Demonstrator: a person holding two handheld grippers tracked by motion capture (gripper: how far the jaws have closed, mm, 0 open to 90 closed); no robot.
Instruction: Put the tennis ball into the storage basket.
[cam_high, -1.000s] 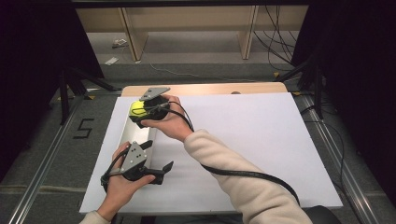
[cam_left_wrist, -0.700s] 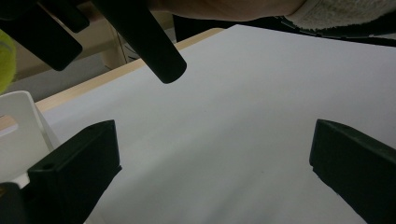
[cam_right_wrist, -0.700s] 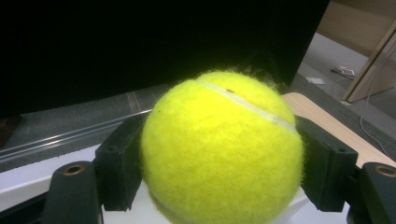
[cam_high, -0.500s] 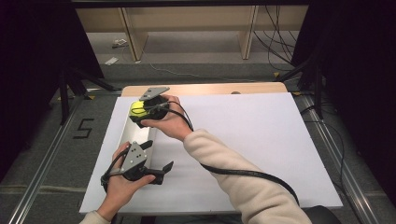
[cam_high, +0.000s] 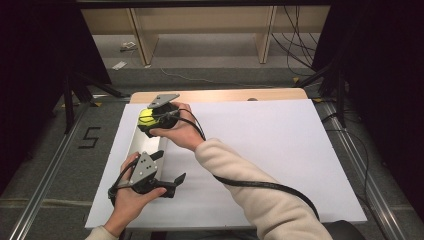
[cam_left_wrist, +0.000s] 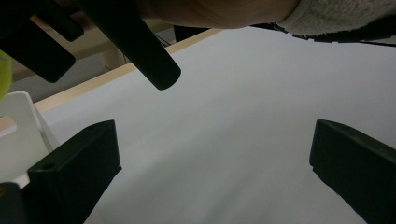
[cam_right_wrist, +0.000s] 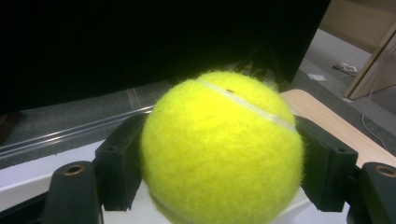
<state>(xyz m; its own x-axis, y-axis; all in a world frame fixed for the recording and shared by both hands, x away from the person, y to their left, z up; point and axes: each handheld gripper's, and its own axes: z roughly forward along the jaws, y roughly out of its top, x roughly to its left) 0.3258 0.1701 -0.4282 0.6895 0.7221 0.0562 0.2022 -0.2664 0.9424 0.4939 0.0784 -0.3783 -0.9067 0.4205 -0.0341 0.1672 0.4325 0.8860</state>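
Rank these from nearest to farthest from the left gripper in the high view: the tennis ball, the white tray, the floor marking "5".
1. White tray, just beyond the left gripper.
2. Tennis ball, farther up, clamped in the right gripper.
3. Floor marking "5", off the table, leftward.

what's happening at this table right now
A person is working with a handheld gripper in each hand over a white board on the table. The right gripper is clamped on a yellow tennis ball, with one jaw pressed against each side, and holds it near the far left corner of the board, above a white tray. The left gripper sits nearer the person with its jaws wide apart, holding nothing.
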